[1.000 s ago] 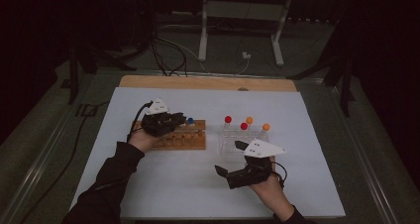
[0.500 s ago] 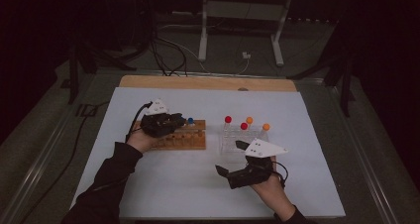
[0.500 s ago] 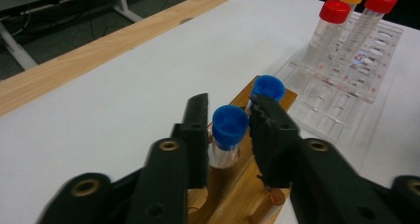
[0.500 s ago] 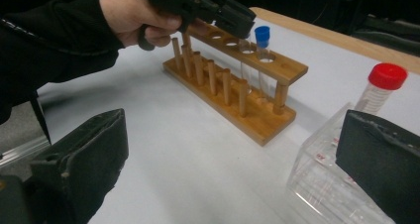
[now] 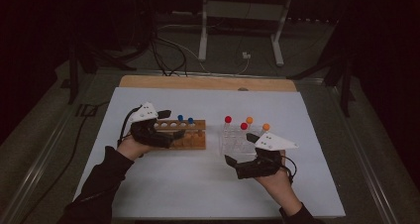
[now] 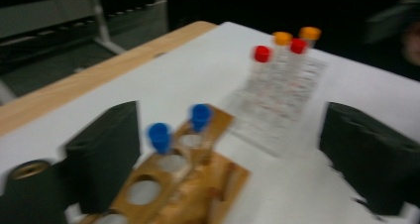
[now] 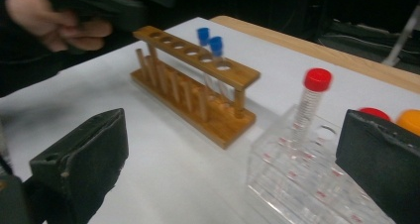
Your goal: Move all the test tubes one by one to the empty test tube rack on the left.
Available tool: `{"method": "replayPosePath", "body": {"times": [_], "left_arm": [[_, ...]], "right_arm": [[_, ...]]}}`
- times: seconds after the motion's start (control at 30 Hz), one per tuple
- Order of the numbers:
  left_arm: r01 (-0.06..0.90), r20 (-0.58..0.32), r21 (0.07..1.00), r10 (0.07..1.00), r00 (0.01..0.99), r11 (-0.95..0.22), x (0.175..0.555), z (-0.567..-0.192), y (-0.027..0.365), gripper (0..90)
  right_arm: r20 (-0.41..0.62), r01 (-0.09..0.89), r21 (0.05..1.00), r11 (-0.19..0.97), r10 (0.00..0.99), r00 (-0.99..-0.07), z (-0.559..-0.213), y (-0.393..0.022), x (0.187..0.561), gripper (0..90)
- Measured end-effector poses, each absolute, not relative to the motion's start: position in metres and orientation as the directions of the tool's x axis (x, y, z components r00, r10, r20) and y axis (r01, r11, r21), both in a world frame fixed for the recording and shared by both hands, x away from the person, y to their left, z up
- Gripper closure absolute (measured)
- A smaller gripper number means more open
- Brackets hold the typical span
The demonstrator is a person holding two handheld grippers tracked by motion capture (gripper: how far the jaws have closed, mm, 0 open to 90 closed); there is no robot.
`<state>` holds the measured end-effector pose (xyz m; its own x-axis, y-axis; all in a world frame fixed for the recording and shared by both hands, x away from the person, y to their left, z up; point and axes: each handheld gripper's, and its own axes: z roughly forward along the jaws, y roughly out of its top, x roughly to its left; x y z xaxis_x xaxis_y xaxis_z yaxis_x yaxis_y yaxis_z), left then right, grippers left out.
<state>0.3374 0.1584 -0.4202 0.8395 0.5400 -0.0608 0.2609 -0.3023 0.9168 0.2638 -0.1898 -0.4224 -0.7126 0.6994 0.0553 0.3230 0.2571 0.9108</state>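
The wooden rack (image 5: pixel 184 134) stands left of centre on the white counter (image 5: pixel 198 184); it is 1 long rack with a row of round holes in its top bar, and 2 blue-capped tubes (image 5: pixel 185 120) stand in holes toward its right end. In the left gripper view the 2 blue caps (image 6: pixel 159 135) sit side by side, and at least 3 open holes lie nearer the camera. Just right of it, with a small gap between, stands 1 clear plastic rack (image 5: pixel 237 140) carrying 4 capped tubes: 2 red-capped tubes (image 5: pixel 228 120) and 2 orange-capped tubes (image 5: pixel 249 120). In the right gripper view 1 red cap (image 7: pixel 317 79) rises high on a clear tube, while another red cap and 1 orange cap peep out beside the right jaw.

The 2 tongs are each held in 1 hand. The left tongs (image 6: pixel 225 149) sit over the left end of the wooden rack; their jaws have just been opening and now stand spread wide, with the rack's near end between them but untouched by the pads. The right tongs (image 7: pixel 228 169) hang in front of the clear rack, spread, pinching nothing.
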Motion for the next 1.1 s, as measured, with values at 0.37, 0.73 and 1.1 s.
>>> {"method": "replayPosePath", "body": {"times": [0.37, 0.73, 1.1], "left_arm": [[0.234, -0.078, 0.923, 0.448, 0.891, -0.305, 0.310, -0.423, 0.149, 2.0], [0.230, -0.084, 0.924, 0.424, 0.902, -0.305, 0.295, -0.424, 0.149, 2.0], [0.228, -0.082, 0.926, 0.431, 0.898, -0.301, 0.294, -0.424, 0.151, 2.1]], "right_arm": [[0.028, 0.364, 0.891, 0.272, 0.767, -0.641, -0.437, -0.201, 0.279, 0.9], [-0.045, 0.367, 0.880, 0.303, 0.821, -0.569, -0.445, -0.205, 0.286, 25.5], [-0.054, 0.405, 0.860, 0.310, 0.845, -0.532, -0.447, -0.201, 0.295, 46.3]]}}
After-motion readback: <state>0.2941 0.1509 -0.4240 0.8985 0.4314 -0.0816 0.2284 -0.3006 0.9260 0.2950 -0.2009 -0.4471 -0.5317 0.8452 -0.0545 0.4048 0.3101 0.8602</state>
